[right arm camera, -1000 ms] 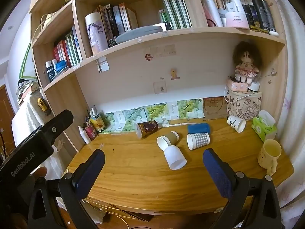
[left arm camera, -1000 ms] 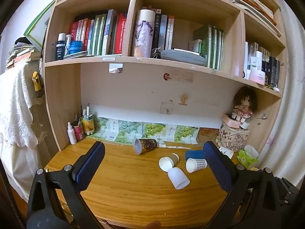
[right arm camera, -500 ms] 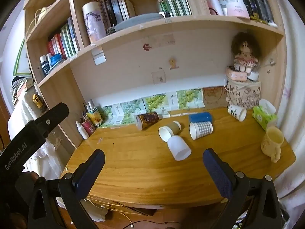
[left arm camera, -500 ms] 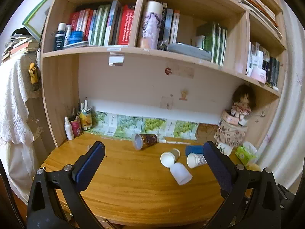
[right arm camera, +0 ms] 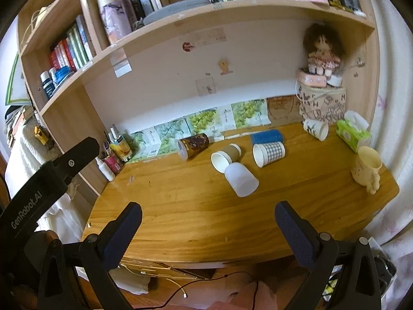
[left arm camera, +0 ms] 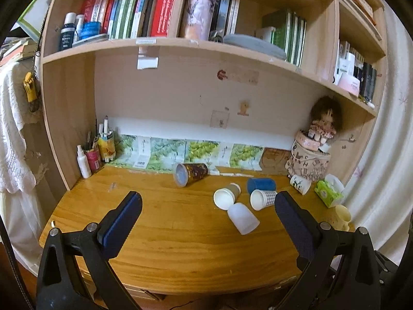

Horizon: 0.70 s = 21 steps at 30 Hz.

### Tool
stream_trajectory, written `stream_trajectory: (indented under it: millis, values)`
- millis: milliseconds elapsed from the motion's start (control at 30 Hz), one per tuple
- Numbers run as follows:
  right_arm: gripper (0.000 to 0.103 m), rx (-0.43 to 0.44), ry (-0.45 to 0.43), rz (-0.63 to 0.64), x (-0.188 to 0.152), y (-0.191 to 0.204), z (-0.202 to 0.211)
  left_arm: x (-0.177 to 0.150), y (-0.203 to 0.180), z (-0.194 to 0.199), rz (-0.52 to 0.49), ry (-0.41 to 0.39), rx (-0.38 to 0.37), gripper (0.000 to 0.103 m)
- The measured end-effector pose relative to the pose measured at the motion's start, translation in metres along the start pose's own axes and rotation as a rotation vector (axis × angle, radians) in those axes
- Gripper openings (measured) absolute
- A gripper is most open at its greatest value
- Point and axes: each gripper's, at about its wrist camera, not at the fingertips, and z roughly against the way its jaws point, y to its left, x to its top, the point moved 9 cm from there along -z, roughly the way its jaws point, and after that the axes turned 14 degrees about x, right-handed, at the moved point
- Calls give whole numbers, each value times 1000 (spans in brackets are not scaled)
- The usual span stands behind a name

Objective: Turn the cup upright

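Cups on my wooden desk (right arm camera: 196,206) under bookshelves: six lie tipped, one yellow mug (right arm camera: 366,168) stands; left gripper (left arm camera: 206,206) and right gripper (right arm camera: 206,219) both gape, empty.

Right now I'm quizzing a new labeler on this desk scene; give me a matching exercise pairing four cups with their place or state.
Things:
1. dark brown patterned cup
2. white plastic cup
3. checked paper cup
4. yellow mug

Place or state:
A. upright near the desk's right edge
B. on its side, just in front of the blue cup
C. on its side, nearest the picture cards at the back
D. on its side, closest to the front edge

Pairs: 1-C, 2-D, 3-B, 4-A
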Motion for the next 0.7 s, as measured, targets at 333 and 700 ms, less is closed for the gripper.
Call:
stream_trajectory:
  millis: [333, 700]
  values:
    - [103, 6, 76, -50, 1, -15, -22, 3, -5, -25, 13, 48, -6, 103]
    - [103, 42, 162, -135, 29, -56, -71, 24, -27, -78, 12, 72, 21, 102]
